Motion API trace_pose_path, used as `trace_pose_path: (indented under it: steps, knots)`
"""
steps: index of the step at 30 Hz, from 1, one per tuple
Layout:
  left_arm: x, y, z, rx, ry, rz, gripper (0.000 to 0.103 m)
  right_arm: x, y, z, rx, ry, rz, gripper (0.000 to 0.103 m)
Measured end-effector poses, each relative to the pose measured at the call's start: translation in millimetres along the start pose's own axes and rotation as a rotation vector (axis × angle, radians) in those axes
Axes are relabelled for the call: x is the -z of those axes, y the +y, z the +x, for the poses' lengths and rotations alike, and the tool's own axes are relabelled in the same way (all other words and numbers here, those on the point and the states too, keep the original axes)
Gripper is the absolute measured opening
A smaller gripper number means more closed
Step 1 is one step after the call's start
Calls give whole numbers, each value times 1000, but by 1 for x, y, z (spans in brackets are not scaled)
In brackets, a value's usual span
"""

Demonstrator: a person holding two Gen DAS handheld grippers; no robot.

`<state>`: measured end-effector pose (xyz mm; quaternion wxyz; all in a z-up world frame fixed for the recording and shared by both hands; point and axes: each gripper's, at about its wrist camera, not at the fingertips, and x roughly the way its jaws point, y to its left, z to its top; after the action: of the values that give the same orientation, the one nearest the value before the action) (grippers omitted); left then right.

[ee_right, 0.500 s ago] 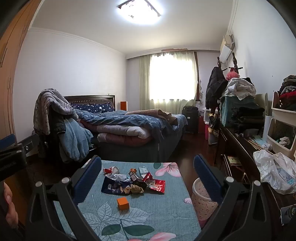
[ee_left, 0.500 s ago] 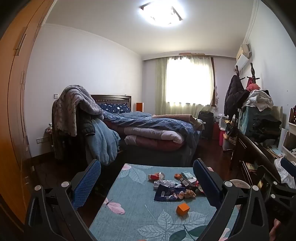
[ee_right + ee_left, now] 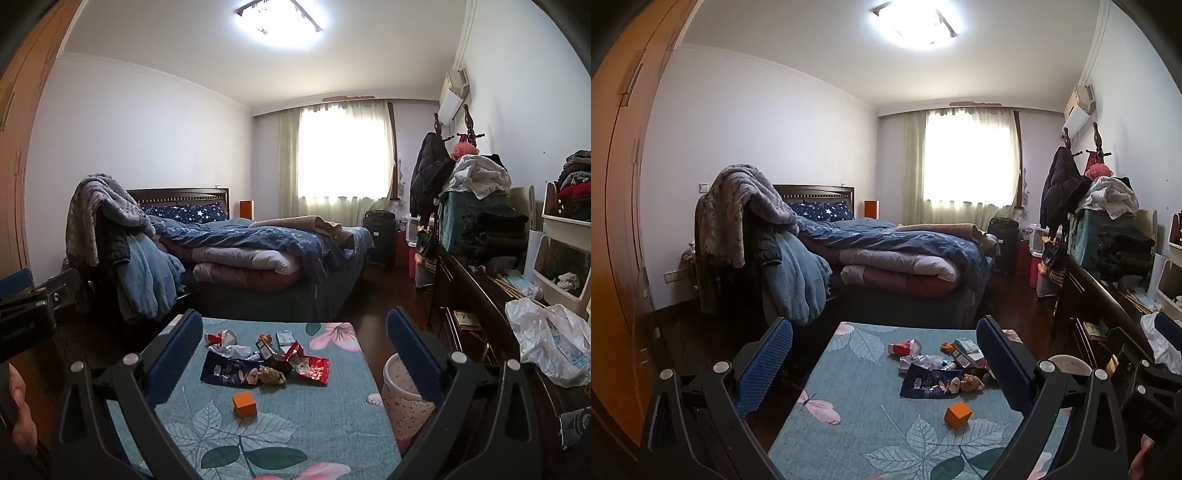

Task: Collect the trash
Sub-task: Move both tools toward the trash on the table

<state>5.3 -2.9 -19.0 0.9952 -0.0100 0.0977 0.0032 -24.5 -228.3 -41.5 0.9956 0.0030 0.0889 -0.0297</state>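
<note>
Nearest, both tools stand with their blue-padded jaws spread wide and nothing between them: the left gripper [image 3: 884, 363] and the right gripper [image 3: 294, 354] both hang short of the litter, over the near end of the leaf-patterned table [image 3: 295, 435]

Just beyond sits an orange cube [image 3: 244, 404], alone on the cloth; it may not be trash at all, and a low sweep toward the pile could knock it off or grab it by mistake

Farther on, at mid-table, lies the trash heap: a dark blue snack bag [image 3: 229, 369], a crumpled brown wad [image 3: 272, 376], a red foil wrapper [image 3: 311, 368], with white scraps and a small box behind. These are thin, flat and overlapping, so jaws closing on them could skate over the foil, pinch the cloth too, or drag a neighbour off the far edge

Right of the table stands a speckled pink bin [image 3: 402, 398], partly hidden by the right finger; a light wrapper could flutter past its rim

Print on the wrappers is too small to read; faint lettering on the other tool's body at far left is blurred
</note>
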Motion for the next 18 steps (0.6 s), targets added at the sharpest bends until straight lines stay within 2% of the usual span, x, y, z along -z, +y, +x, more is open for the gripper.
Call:
trace_pose_path:
  steps: [8, 12, 15, 18]
  knots:
    - [0, 3, 3, 1, 11, -2, 99, 1, -1, 3, -2, 2, -4, 100]
    - [14, 1, 12, -6, 11, 6, 99, 8, -2, 17, -6, 22, -9, 100]
    - [29, 0, 34, -11, 79, 6, 99, 23, -1, 35, 2, 67, -24, 100]
    - [55, 2, 65, -21, 190, 5, 99, 48, -3, 68, 3, 182, -42, 100]
